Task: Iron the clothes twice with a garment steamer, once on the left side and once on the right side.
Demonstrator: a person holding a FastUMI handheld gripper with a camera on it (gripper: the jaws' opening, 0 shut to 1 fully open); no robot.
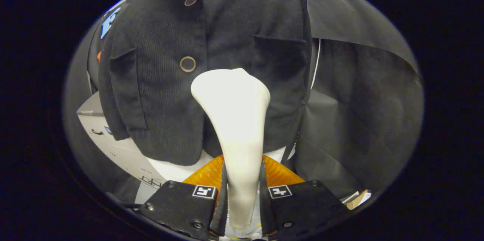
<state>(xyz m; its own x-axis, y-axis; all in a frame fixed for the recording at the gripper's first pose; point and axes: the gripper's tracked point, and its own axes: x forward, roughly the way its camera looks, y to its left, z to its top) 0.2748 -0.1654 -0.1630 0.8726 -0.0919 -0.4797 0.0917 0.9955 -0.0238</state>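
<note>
Item: garment steamer (236, 120), pale, smooth moulded body, neck flaring to a broad head at frame centre; likely rigid, moderately light, somewhat slippery, best held low on the narrow neck, as now. Gripper (242, 192): jaws closed on that neck from both sides, lower centre. Item: dark corduroy jacket (227, 44), hanging upright just beyond the steamer head, buttons (188, 64) left of centre, patch pockets either side; soft, pliant, will yield under pressure. Surroundings: black cloth wall (359, 101) at right; white cabinet (113, 146) at lower left.
</note>
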